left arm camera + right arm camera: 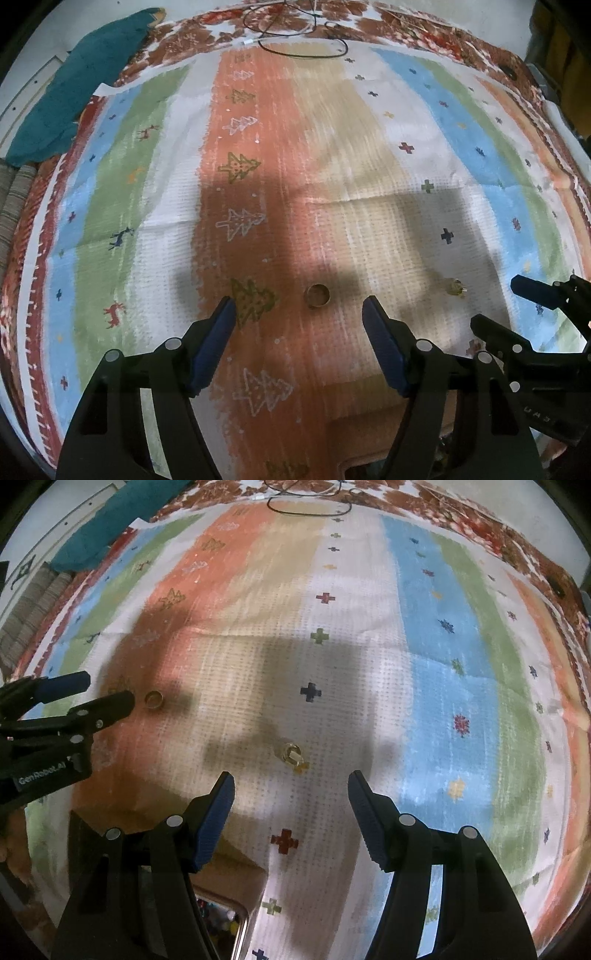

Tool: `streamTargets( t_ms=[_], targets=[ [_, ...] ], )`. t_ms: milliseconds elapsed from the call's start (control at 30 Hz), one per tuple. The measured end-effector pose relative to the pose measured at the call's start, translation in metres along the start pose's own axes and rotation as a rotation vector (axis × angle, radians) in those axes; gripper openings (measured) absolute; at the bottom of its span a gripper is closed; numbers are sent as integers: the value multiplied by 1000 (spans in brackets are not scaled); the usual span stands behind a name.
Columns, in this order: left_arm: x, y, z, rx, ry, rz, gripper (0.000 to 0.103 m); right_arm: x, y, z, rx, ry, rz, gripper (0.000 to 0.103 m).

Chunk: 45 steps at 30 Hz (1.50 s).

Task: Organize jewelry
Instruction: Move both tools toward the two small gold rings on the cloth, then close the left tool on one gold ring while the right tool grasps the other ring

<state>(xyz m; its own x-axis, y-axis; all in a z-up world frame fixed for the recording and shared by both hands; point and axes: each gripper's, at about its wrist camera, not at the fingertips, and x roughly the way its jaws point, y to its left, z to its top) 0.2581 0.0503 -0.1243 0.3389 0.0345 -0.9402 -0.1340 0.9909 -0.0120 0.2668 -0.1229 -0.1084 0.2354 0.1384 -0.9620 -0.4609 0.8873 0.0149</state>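
Observation:
A plain gold band ring (317,296) lies flat on the striped cloth, just ahead of my left gripper (299,306), which is open and empty with the ring between its fingertips' line. The band also shows in the right wrist view (154,699). A second gold ring with a stone (291,756) lies ahead of my right gripper (290,782), which is open and empty. That ring shows in the left wrist view (455,287), with the right gripper (498,299) beside it.
A jewelry box with a mirrored lid (221,926) sits near the front edge under the grippers. A teal cloth (74,85) lies at the far left. A black cable (303,40) loops at the far edge of the striped cloth (369,147).

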Motion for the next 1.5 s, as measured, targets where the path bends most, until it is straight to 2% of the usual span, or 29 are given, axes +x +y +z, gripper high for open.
streamTargets(
  t_ms=[233, 433, 700, 900, 1000, 1100, 1167, 1267, 1367, 1500],
  targets=[
    [16, 2, 4, 8, 30, 3, 65, 17, -1, 5, -2, 31, -4, 63],
    [23, 0, 7, 16, 42, 0, 64, 25, -2, 11, 12, 44, 13, 57],
    [34, -6, 10, 34, 64, 4, 55, 37, -2, 17, 12, 65, 9, 46],
    [38, -9, 13, 49, 71, 3, 46, 45, -3, 22, 15, 73, 2, 38],
    [43, -11, 13, 51, 84, 2, 32, 47, 0, 23, 6, 72, -2, 33],
    [47, -13, 13, 55, 91, -12, 28, 48, 4, 23, -9, 73, -7, 28],
    [50, -16, 12, 70, 94, 4, 17, 48, 5, 23, -12, 74, -5, 23],
    [50, -18, 10, 84, 88, 21, 13, 49, 4, 24, -10, 73, -3, 18],
    [48, -15, 9, 76, 86, 16, 8, 49, 4, 23, -11, 71, -1, 18],
    [44, -13, 10, 63, 79, -10, 8, 46, 4, 22, -15, 65, -2, 17]
  ],
)
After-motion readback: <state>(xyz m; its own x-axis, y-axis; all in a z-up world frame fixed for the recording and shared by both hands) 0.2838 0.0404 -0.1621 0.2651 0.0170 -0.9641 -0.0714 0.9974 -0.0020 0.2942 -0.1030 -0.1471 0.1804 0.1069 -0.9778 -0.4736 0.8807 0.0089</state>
